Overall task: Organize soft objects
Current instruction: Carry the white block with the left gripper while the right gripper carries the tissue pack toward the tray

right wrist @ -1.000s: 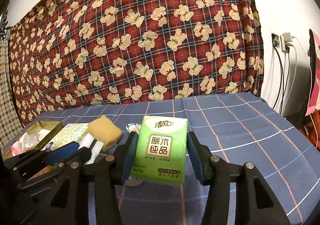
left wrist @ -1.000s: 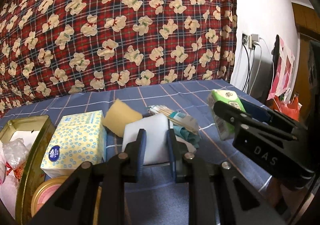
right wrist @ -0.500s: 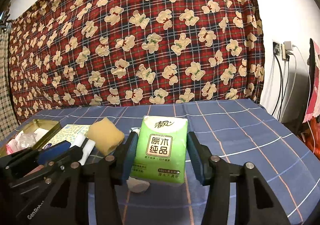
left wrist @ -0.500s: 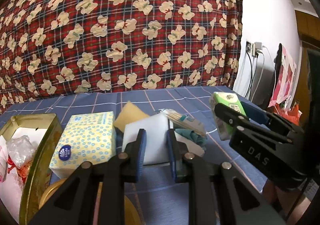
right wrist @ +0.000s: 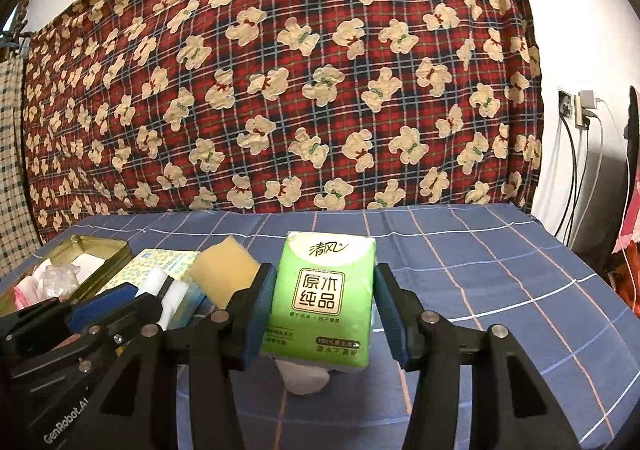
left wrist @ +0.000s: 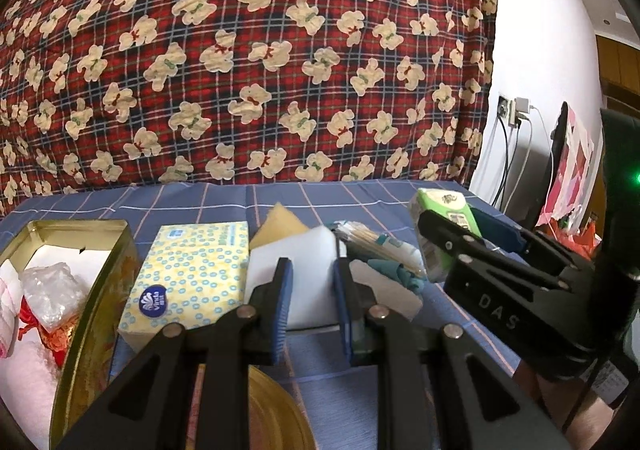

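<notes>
My right gripper (right wrist: 324, 272) is shut on a green tissue pack (right wrist: 320, 298), held upright above the blue checked cloth. From the left wrist the same green tissue pack (left wrist: 440, 206) shows at the right, in my right gripper (left wrist: 452, 218). My left gripper (left wrist: 311, 266) is nearly closed, pinching a white sponge block (left wrist: 296, 250) that bulges past its fingers. A yellow dotted tissue box (left wrist: 192, 270) lies left of it, beside an open gold tin (left wrist: 100, 290). Behind the white block stands a yellow sponge (left wrist: 280, 226).
A pack of wooden sticks (left wrist: 372, 242) and a teal item (left wrist: 396, 274) lie between the grippers. A round gold lid (left wrist: 276, 410) sits under my left gripper. The tin holds a plastic bag and pink cloth. A white lump (right wrist: 304, 378) lies below the green pack. Cables hang at the right wall.
Both grippers have drifted a little to the left, so the tin and tissue box sit further into view. Both grips are unchanged, and the white block kept its place between the left fingers.
</notes>
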